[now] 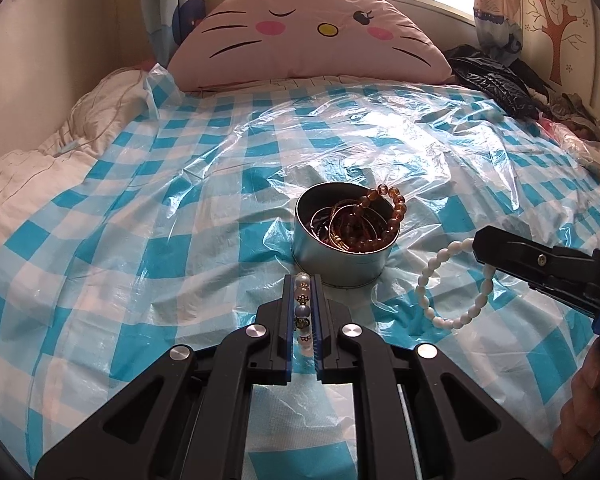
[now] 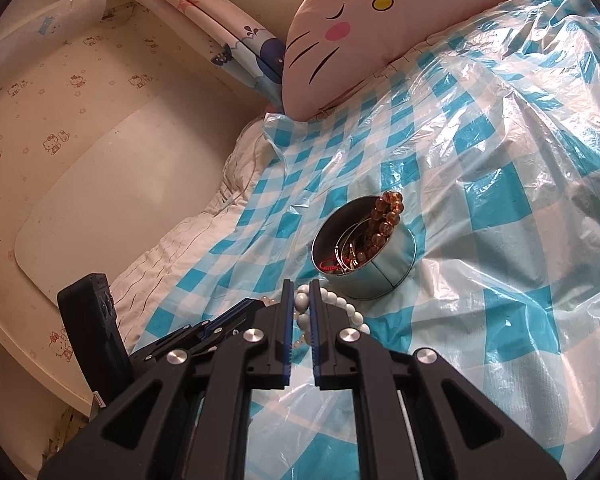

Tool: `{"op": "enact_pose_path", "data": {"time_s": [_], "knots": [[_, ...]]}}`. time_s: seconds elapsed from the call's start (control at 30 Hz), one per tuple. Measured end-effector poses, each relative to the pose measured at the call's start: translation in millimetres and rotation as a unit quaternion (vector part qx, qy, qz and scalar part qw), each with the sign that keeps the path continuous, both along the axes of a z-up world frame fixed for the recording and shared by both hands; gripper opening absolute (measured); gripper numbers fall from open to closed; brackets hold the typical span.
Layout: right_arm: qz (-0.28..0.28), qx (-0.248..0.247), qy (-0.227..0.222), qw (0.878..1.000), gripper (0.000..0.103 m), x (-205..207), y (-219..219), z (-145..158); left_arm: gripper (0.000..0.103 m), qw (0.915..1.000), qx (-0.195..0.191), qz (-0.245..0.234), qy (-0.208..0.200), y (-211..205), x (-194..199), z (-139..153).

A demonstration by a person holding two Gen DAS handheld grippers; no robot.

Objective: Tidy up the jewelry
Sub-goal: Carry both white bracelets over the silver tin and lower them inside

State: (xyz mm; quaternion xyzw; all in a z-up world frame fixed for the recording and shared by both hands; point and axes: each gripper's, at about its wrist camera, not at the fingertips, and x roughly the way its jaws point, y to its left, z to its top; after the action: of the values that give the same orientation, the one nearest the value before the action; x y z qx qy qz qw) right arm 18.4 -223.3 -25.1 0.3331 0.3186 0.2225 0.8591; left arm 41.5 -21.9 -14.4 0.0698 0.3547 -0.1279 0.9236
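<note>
A round metal tin (image 1: 342,256) stands on the blue checked plastic sheet (image 1: 140,208), holding gold bangles and an amber bead bracelet (image 1: 392,216) that hangs over its rim. My left gripper (image 1: 303,280) is shut on a blue and white bead bracelet (image 1: 302,312), just in front of the tin. My right gripper (image 2: 302,286) is shut on a white bead bracelet (image 2: 340,304), held a little above the sheet to the right of the tin (image 2: 376,264). In the left wrist view the right gripper (image 1: 478,246) holds the white bracelet (image 1: 432,284) hanging down.
A pink cat-face pillow (image 1: 308,32) lies at the head of the bed. Dark clothes (image 1: 496,76) are piled at the back right. A white quilt (image 1: 40,168) lies along the left edge by the wall. The plastic sheet is wrinkled.
</note>
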Motion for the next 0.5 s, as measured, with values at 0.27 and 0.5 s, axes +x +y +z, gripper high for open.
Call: {"op": "enact_pose_path", "data": {"time_s": [0.27, 0.5], "knots": [[-0.002, 0.004, -0.006, 1.000, 0.008, 0, -2, 1, 0.007, 0.9998, -0.013, -0.007, -0.014, 2, -3, 6], [-0.008, 0.009, -0.015, 1.000, 0.008, -1, -5, 4, 0.007, 0.9992, -0.030, -0.011, -0.026, 4, -5, 12]]}}
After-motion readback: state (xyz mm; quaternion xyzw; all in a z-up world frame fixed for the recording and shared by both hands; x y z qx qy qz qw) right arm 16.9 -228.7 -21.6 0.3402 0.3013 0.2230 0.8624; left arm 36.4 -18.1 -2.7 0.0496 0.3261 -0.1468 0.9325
